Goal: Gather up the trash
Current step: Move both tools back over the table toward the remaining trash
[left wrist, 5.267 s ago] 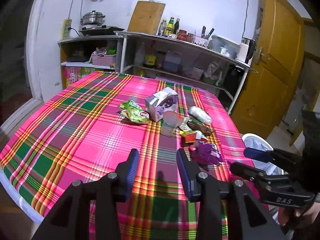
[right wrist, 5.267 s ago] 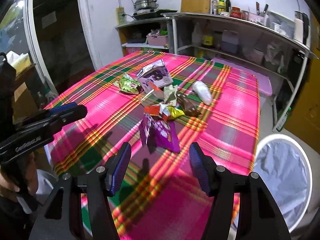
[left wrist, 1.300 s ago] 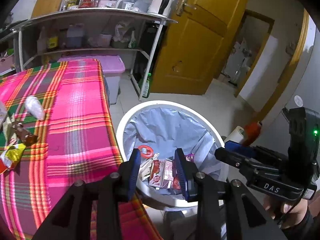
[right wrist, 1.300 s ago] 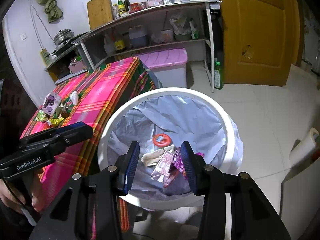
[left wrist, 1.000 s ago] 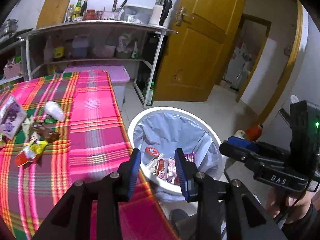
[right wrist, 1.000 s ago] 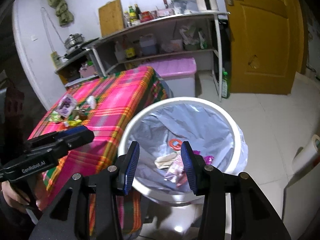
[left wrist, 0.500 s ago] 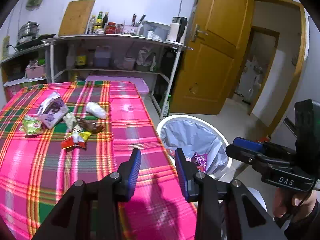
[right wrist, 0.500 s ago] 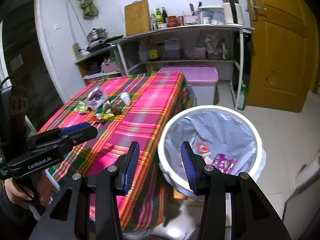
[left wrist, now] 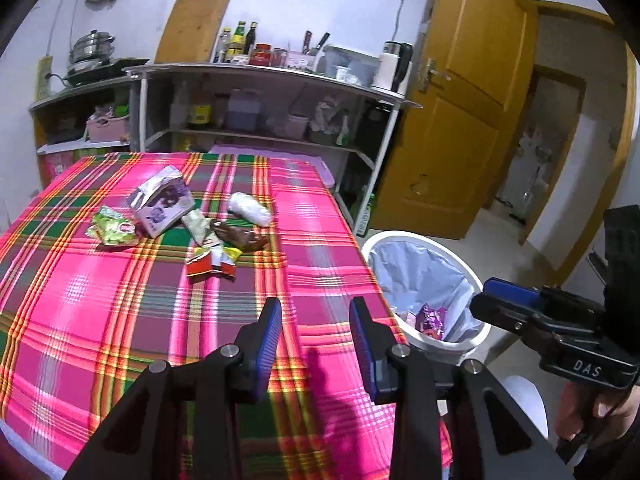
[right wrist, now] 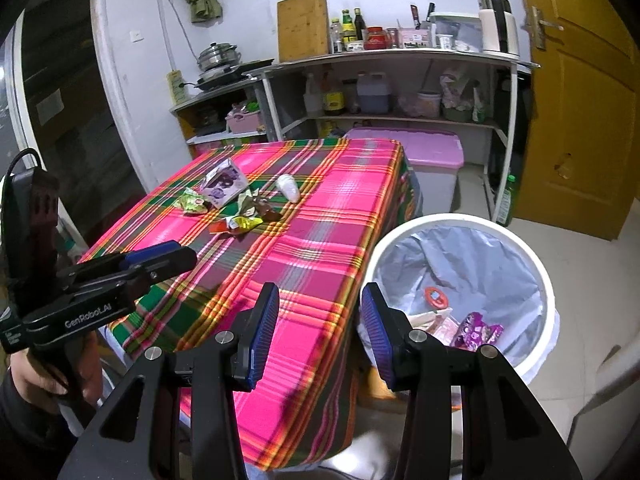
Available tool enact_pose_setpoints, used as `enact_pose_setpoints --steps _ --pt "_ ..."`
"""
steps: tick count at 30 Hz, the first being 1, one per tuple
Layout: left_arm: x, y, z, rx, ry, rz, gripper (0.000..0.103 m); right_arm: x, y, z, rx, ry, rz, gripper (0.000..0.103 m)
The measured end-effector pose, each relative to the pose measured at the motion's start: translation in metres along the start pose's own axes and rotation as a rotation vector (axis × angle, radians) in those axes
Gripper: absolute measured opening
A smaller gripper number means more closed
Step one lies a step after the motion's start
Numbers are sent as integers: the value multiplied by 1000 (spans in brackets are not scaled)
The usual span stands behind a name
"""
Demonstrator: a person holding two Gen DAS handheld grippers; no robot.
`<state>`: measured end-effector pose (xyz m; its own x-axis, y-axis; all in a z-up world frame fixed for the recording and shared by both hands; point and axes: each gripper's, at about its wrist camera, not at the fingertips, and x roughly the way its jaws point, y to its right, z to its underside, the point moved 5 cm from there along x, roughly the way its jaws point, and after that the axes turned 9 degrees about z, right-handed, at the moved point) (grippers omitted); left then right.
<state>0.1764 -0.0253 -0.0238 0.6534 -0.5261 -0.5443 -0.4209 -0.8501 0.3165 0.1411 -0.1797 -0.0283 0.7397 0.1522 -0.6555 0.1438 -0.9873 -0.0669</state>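
Pink plaid cloth covers the desk (left wrist: 100, 320), and the remaining trash sits clustered near its middle: a purple carton (left wrist: 162, 206), a green wrapper (left wrist: 112, 231), a white wad (left wrist: 249, 209), a brown wrapper (left wrist: 239, 236) and a red-and-yellow packet (left wrist: 212, 263). Both the left tongs (left wrist: 314, 332) and right tongs (right wrist: 318, 328) hang parted with nothing between the pads. I would take the red-and-yellow packet next, since it lies closest, pinching a raised fold rather than scraping the cloth. Open cloth lies between tongs and pile. The lined bin (right wrist: 536, 264) stands just off the desk's right edge, so a carry should clear that corner.
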Motion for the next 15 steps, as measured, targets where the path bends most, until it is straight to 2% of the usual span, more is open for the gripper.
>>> enact_pose_setpoints --steps 6,15 --pt "0 -17 -4 -16 4 -36 37 9 -12 -6 -27 -7 -16 44" --pt "11 -53 -20 -47 6 -100 51 29 -29 -15 -69 -16 -48 44"
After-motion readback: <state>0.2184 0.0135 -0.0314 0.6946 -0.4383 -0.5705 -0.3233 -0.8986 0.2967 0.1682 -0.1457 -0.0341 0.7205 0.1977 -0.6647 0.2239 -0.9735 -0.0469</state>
